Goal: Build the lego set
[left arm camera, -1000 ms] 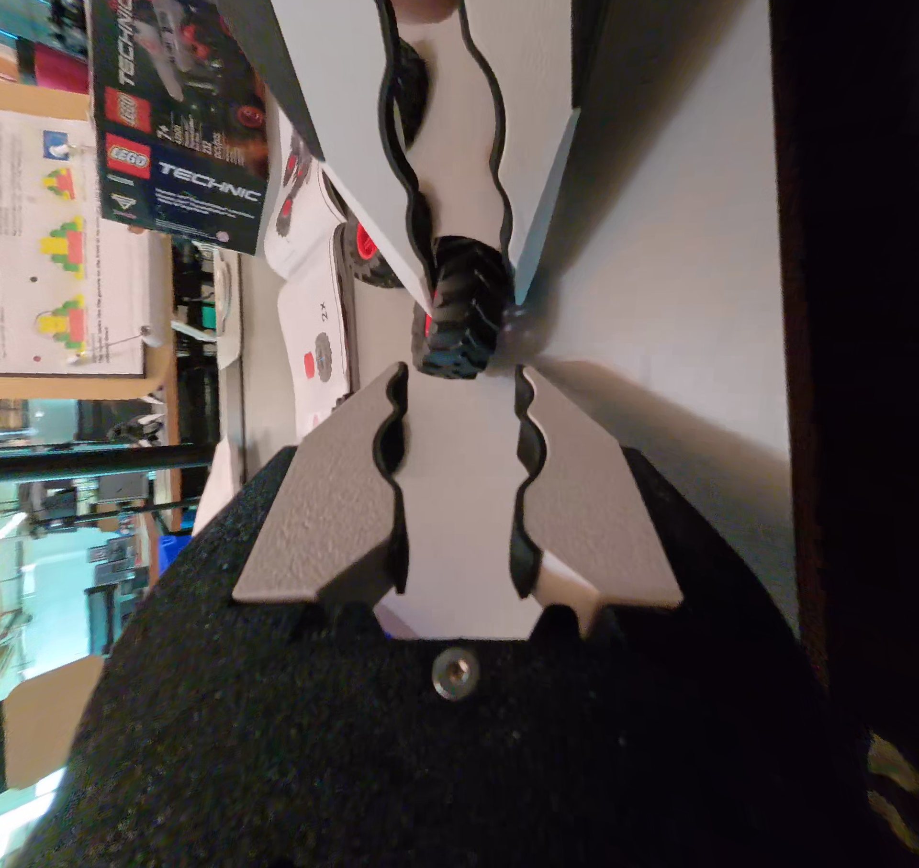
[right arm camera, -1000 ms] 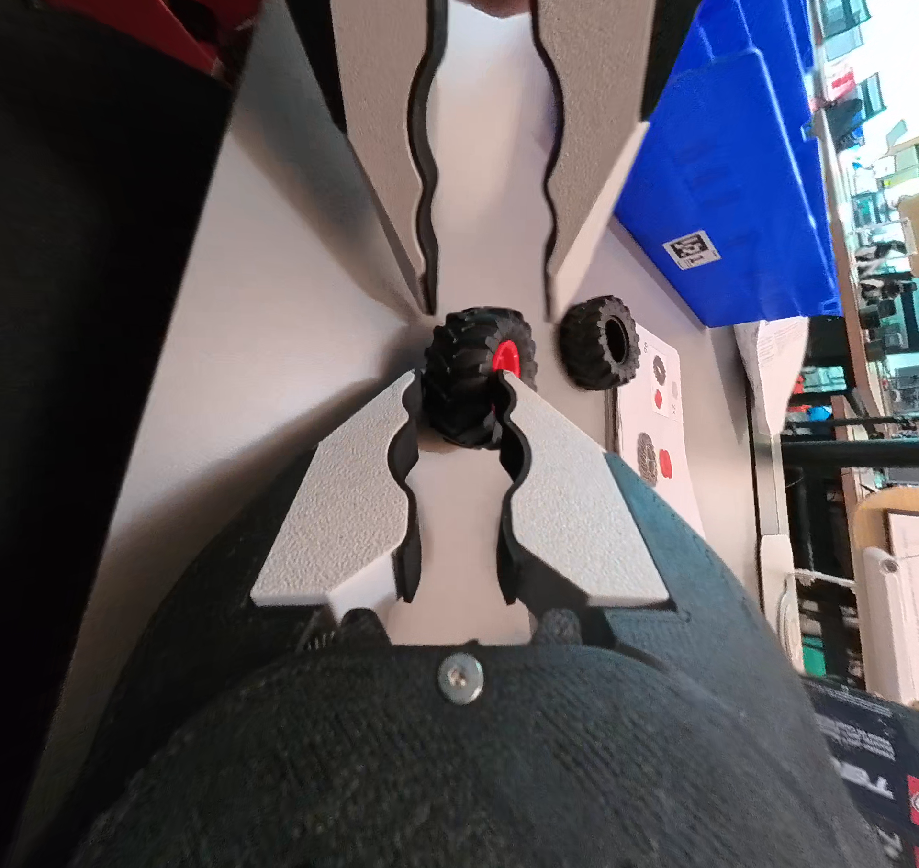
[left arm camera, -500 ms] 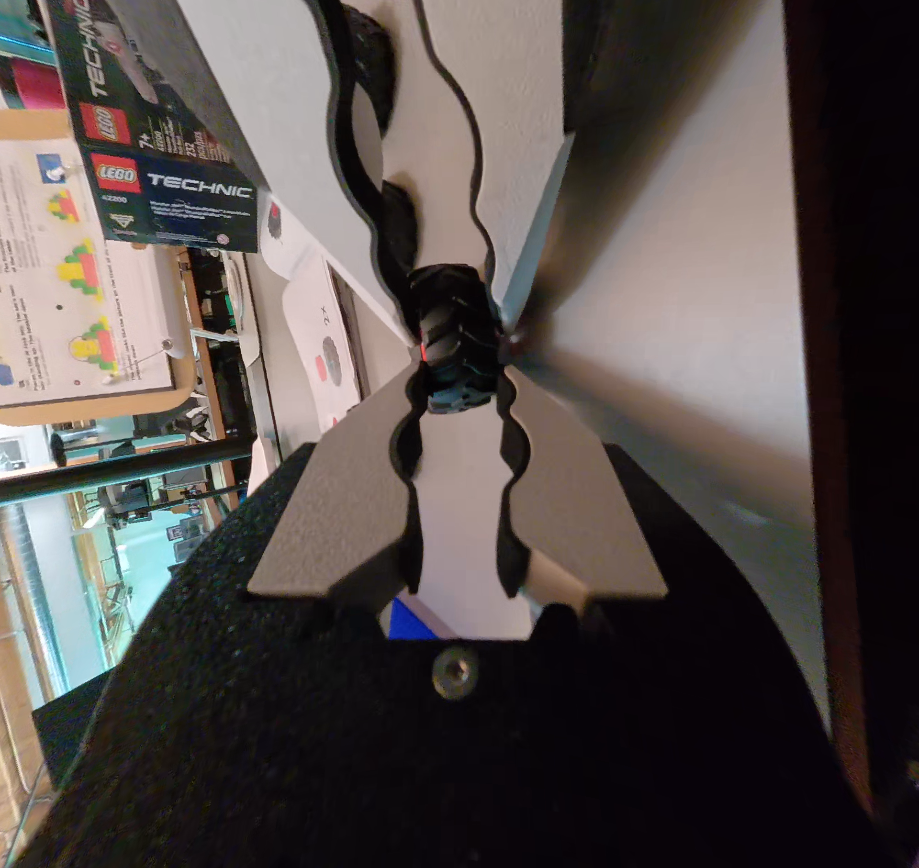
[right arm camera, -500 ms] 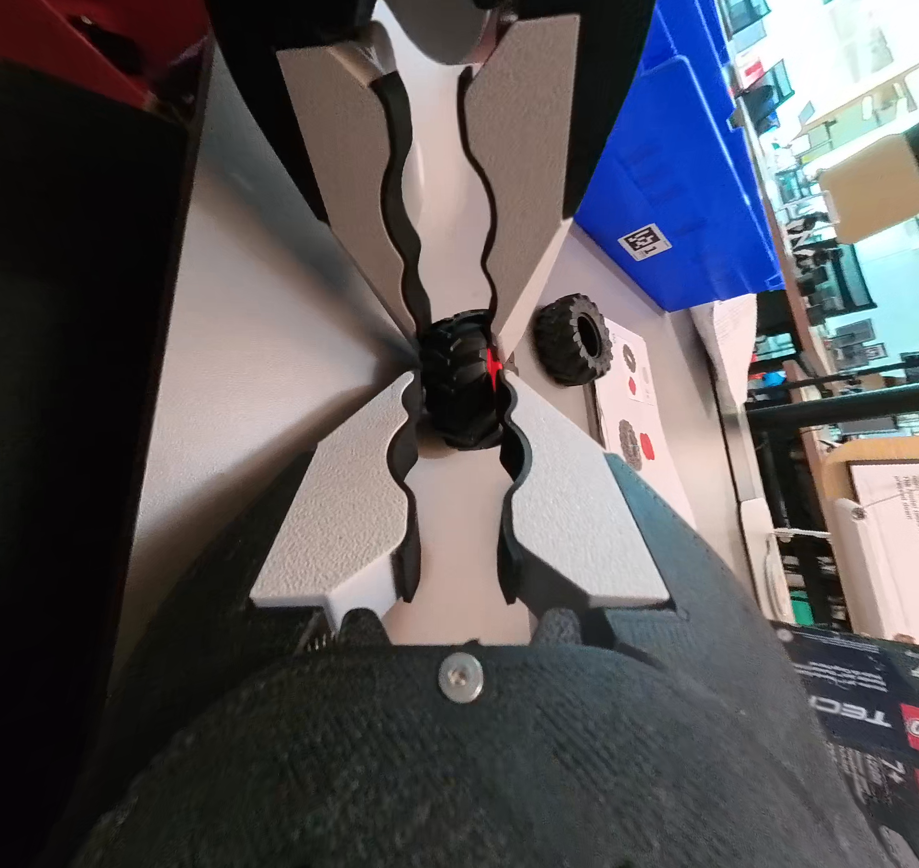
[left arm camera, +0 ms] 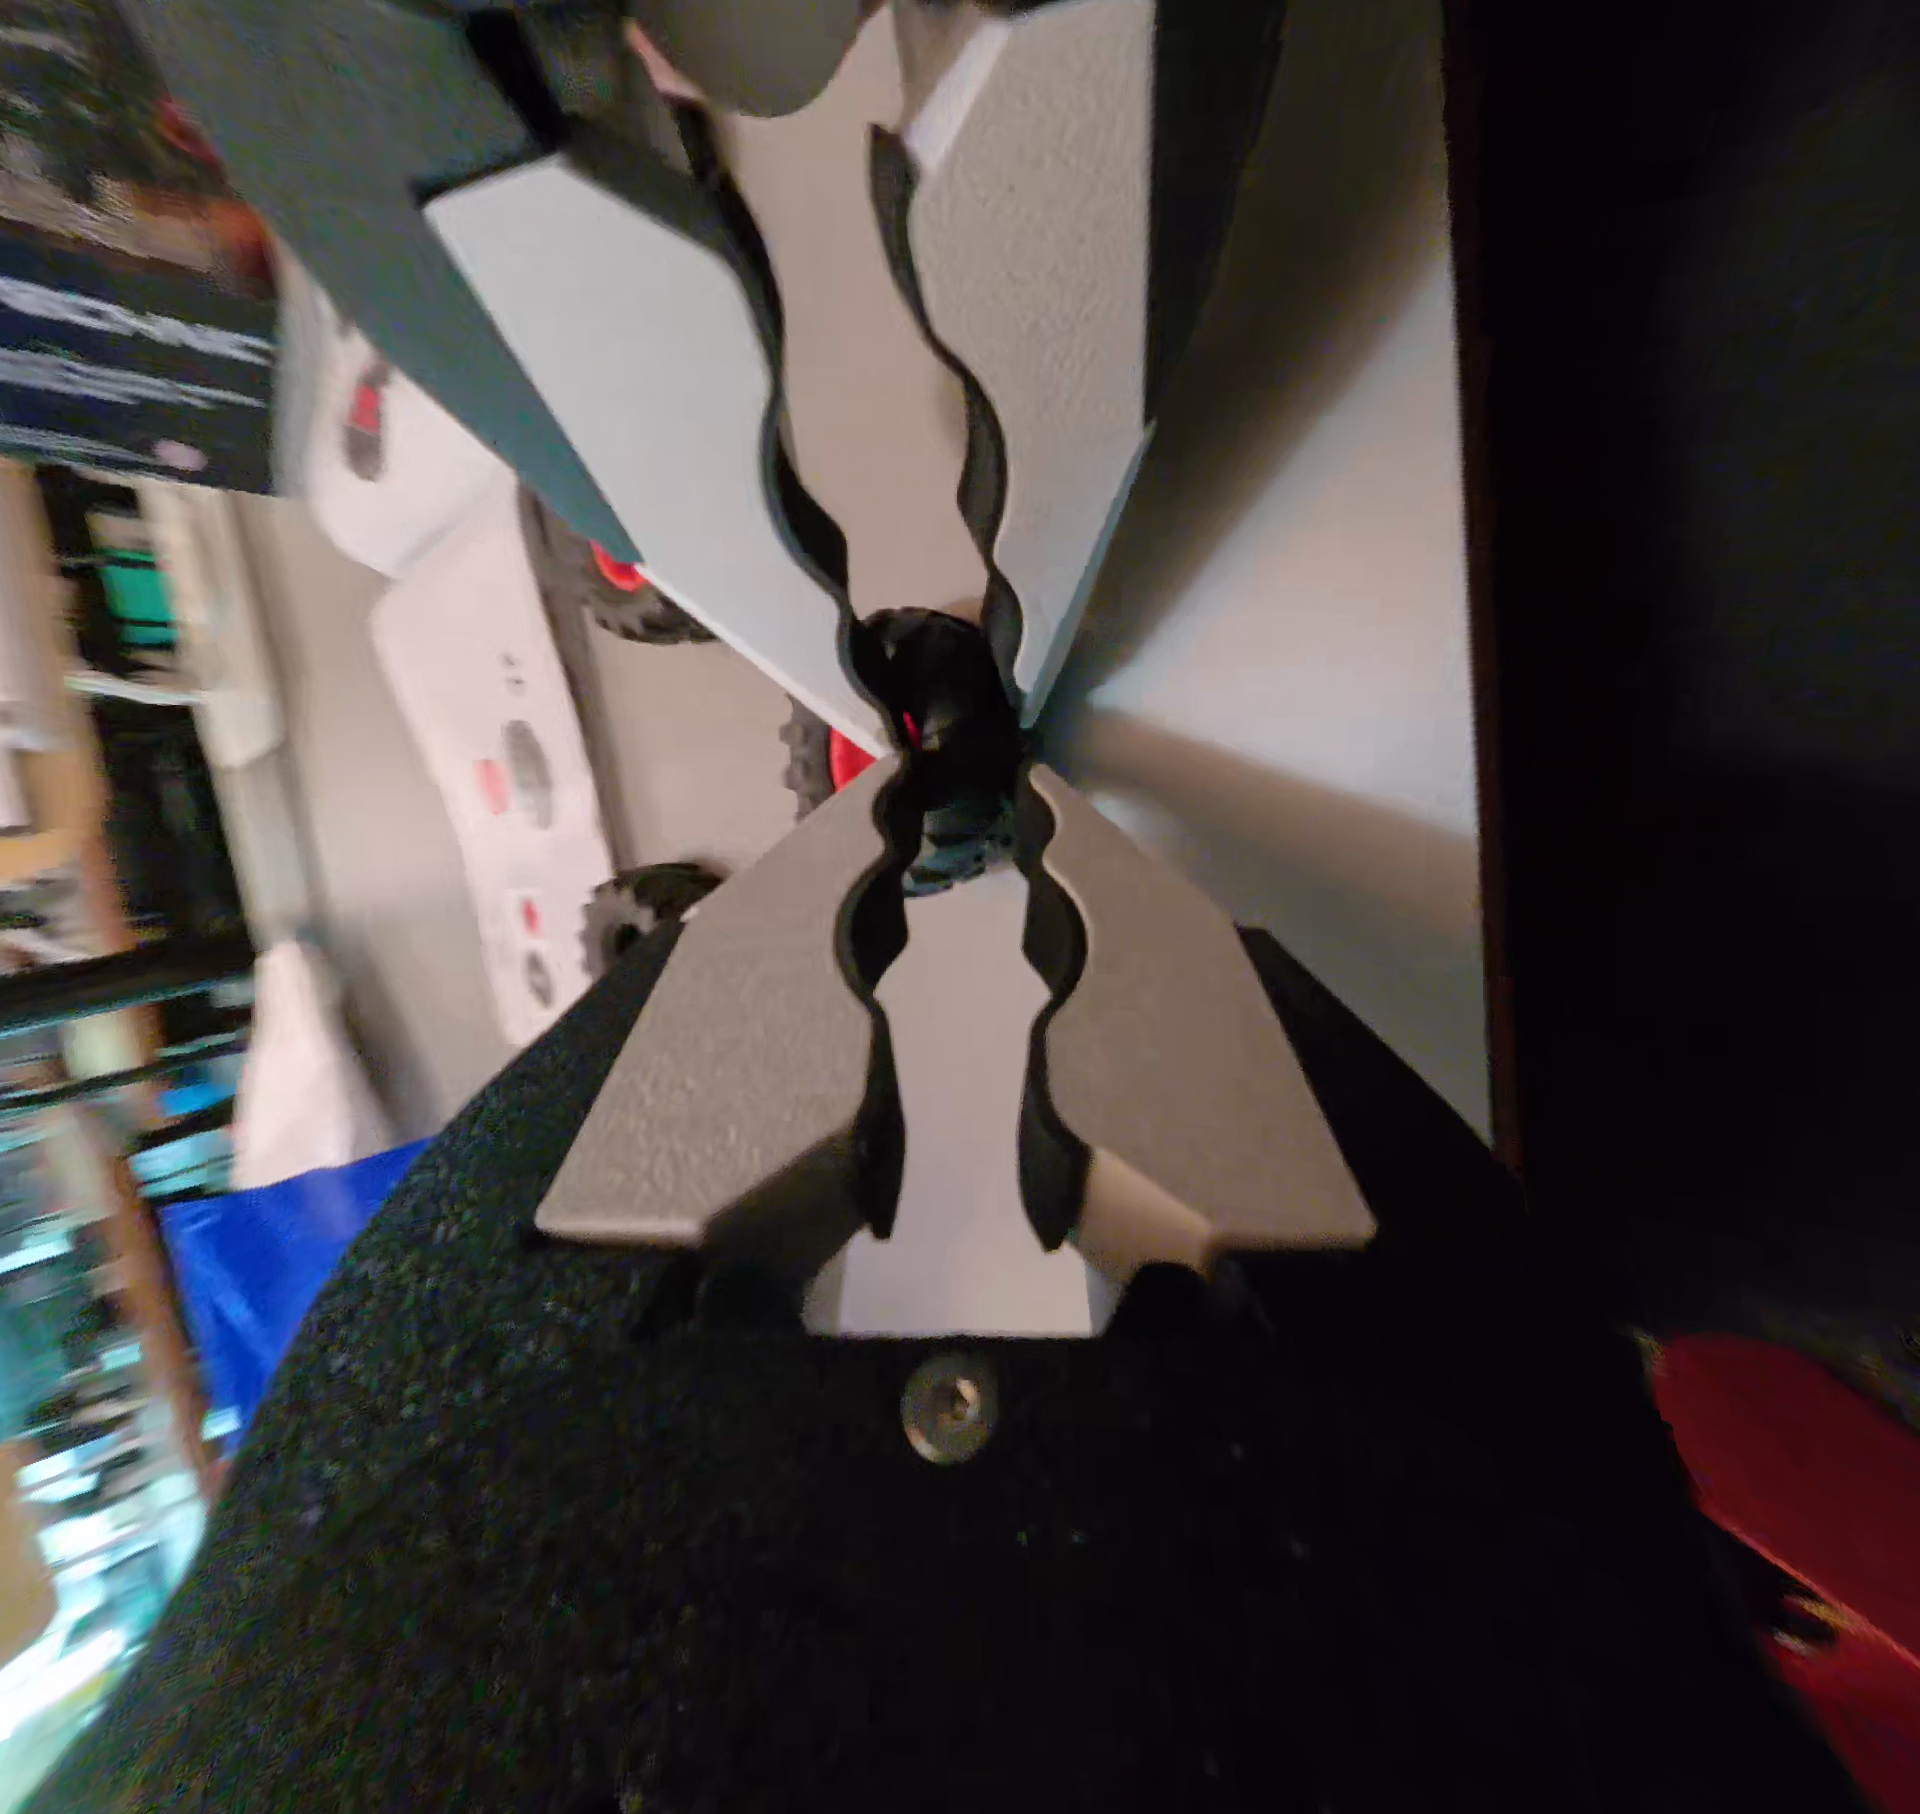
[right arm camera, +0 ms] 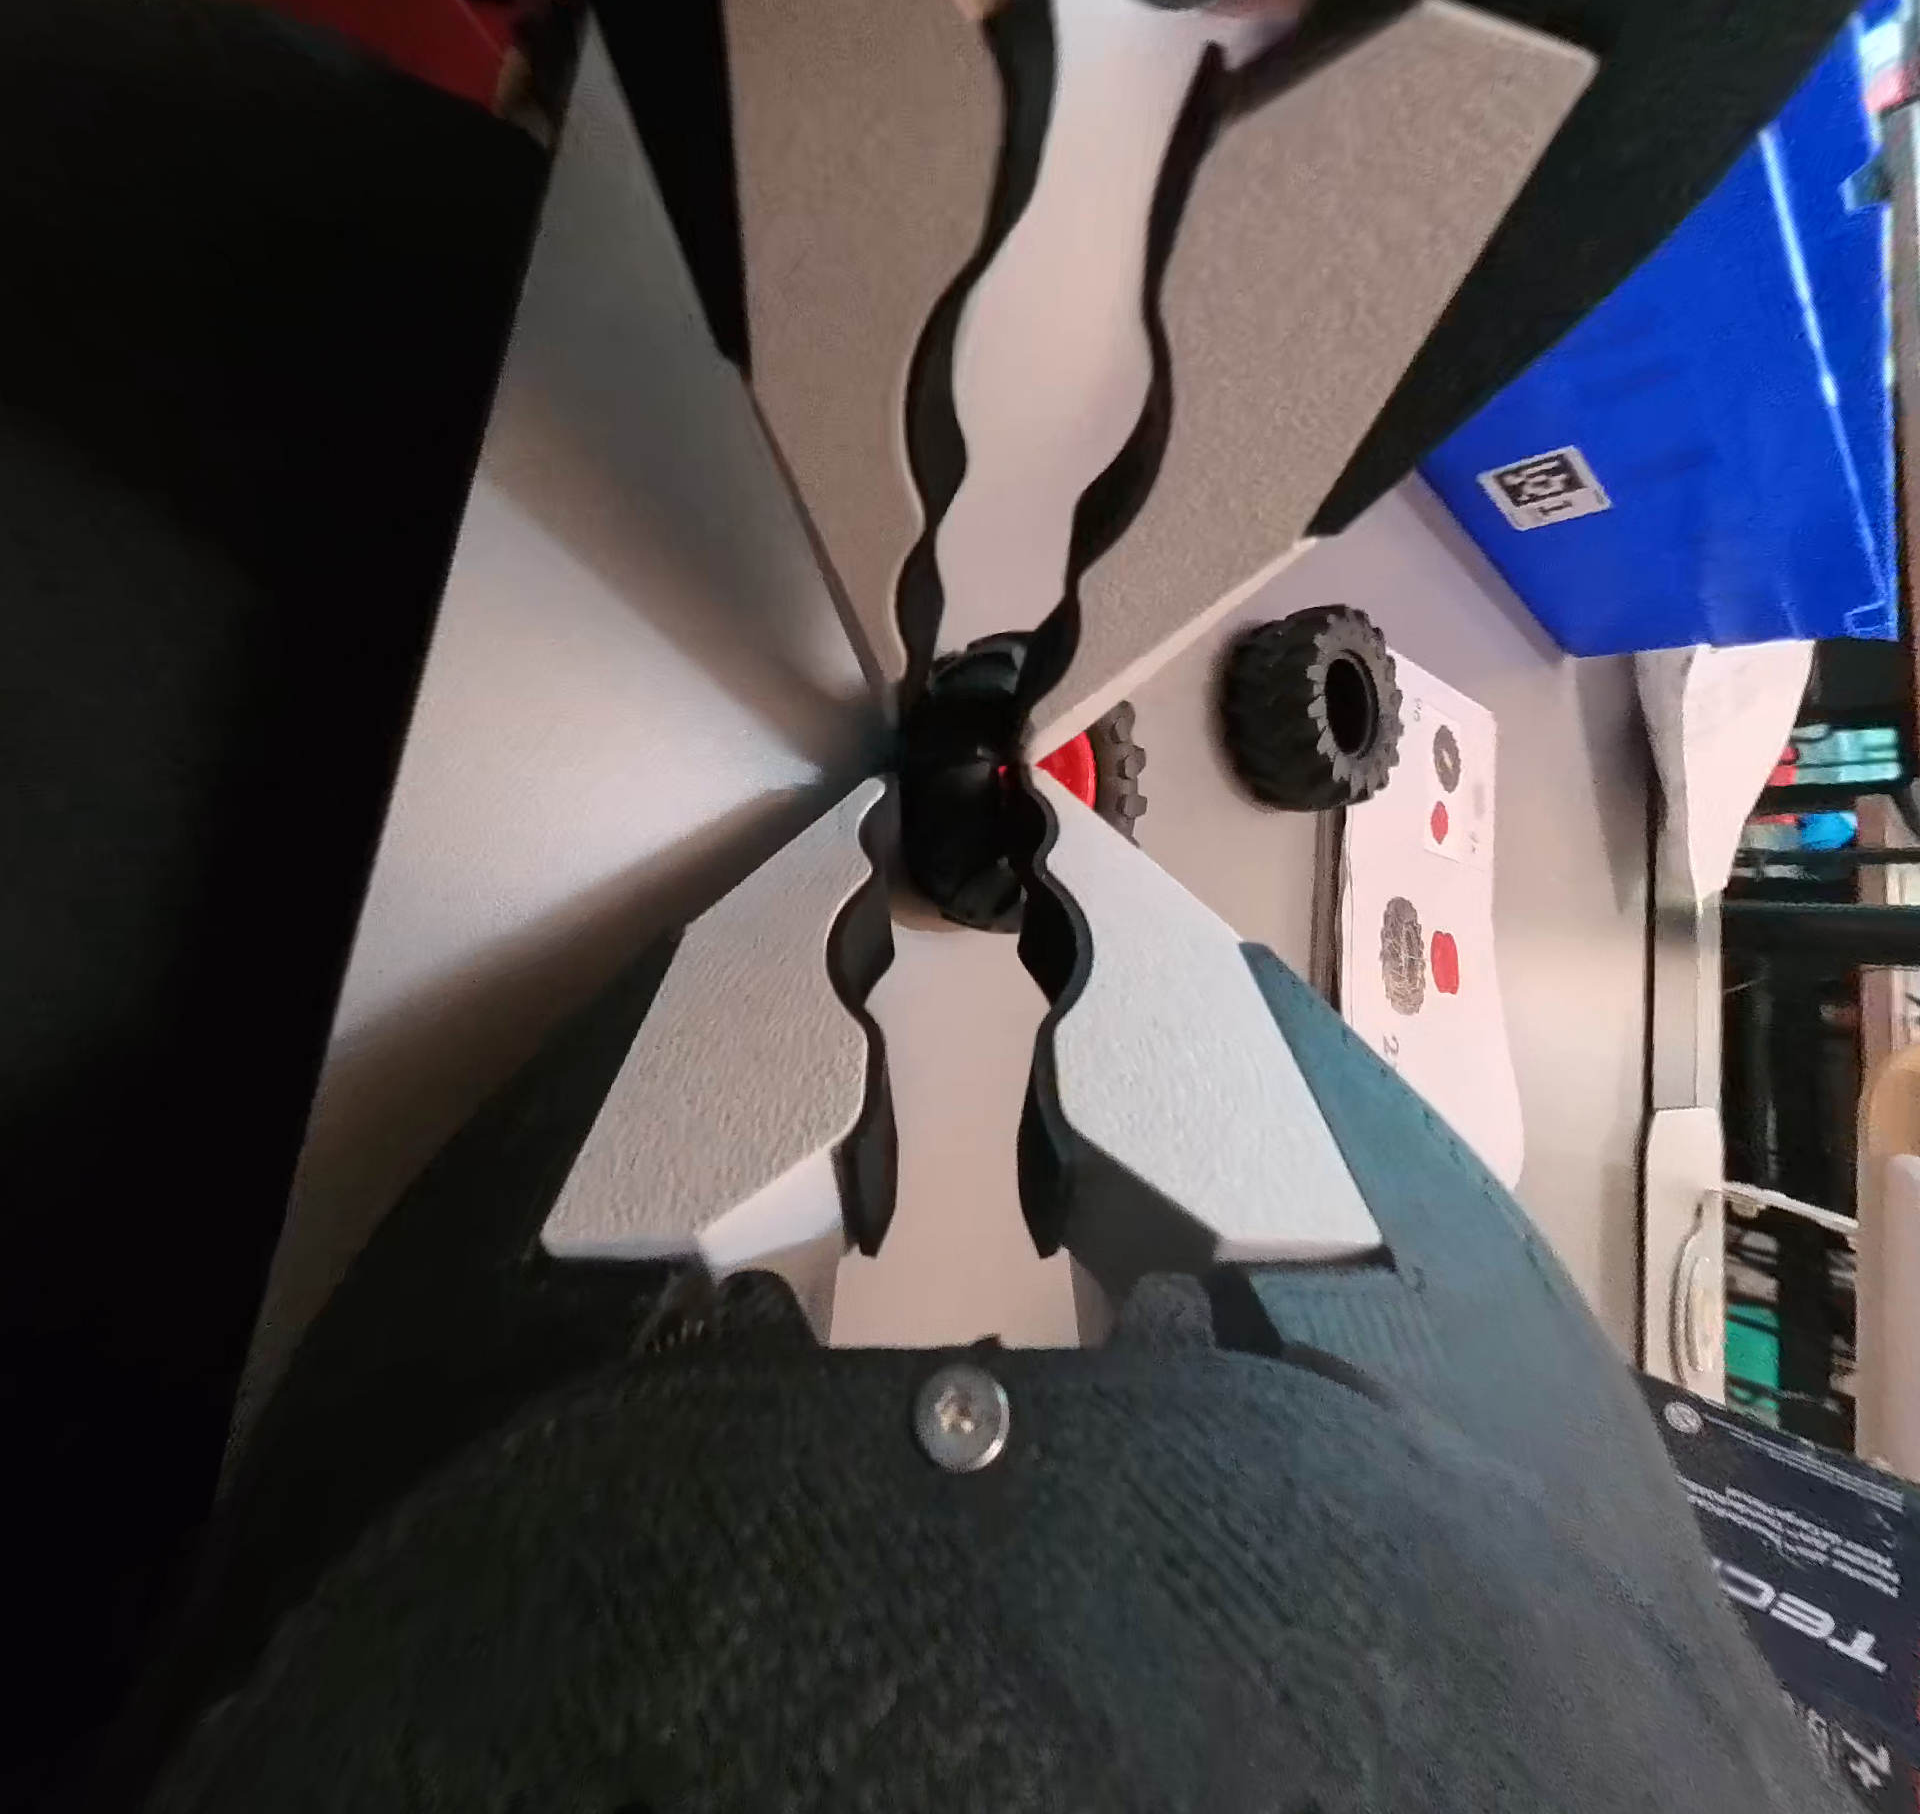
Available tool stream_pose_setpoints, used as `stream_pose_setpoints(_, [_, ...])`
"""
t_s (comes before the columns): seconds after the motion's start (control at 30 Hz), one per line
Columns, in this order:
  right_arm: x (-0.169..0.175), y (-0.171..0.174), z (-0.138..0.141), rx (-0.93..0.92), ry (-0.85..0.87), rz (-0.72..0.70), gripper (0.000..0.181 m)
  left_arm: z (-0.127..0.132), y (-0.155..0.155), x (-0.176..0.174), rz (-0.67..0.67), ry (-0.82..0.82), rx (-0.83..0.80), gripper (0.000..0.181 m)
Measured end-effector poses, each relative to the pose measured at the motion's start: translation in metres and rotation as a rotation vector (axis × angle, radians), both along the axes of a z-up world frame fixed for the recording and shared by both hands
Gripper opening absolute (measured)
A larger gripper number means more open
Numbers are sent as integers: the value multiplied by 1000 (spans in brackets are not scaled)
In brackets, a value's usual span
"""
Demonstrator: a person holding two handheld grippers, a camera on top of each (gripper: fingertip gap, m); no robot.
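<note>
A black tyre with a red hub (left arm camera: 940, 715) is clamped between two grippers that face each other tip to tip above the white table (left arm camera: 1299, 621). My left gripper (left arm camera: 961, 777) is shut on it from below in the left wrist view, and the right gripper's fingers (left arm camera: 665, 393) come in from above. In the right wrist view my right gripper (right arm camera: 956, 788) is shut on the same tyre (right arm camera: 961, 808), with the left gripper's fingers (right arm camera: 831, 310) opposite. Only a sliver of the red hub shows.
An empty black tyre (right arm camera: 1309, 725) and a wheel with a red hub (right arm camera: 1091, 767) lie on the table beside the instruction sheet (right arm camera: 1423, 881). A blue bin (right arm camera: 1714, 362) stands behind them. The set's dark box (right arm camera: 1808, 1608) is at the lower right. Left and right tips are no more than a few centimetres apart.
My left gripper was open around the tyre held by the right gripper; it has closed on it. Both grippers have shifted and turned together, and the left view is blurred.
</note>
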State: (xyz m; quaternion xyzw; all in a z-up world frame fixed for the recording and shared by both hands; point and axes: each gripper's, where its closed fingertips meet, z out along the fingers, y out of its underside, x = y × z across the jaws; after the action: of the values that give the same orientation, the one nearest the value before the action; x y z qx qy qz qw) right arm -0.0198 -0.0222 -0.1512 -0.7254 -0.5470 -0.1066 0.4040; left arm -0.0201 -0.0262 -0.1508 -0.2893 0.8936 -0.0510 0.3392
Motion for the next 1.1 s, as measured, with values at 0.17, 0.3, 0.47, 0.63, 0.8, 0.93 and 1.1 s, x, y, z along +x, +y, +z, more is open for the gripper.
stream_pose_setpoints(0.17, [0,0,0,-1,19,-2,22,1,0,0,-9,19,-16,14])
stream_pose_setpoints(0.3, [0,0,2,86,-18,-6,25,4,1,1,-44,-137,41,18])
stream_pose_setpoints(0.47, [-2,-14,9,45,103,7,37,6,1,-5,17,-229,25,25])
stream_pose_setpoints(0.63, [8,-23,11,-8,197,-21,37,13,0,-10,59,-263,-70,28])
stream_pose_setpoints(0.8, [18,-17,14,-25,298,-89,42,26,11,-5,189,-270,-330,36])
stream_pose_setpoints(0.93, [22,-8,16,-50,372,-143,58,19,7,-4,266,-150,-624,66])
stream_pose_setpoints(1.1, [22,-5,10,-171,497,-200,60,-4,9,-1,337,-50,-659,64])
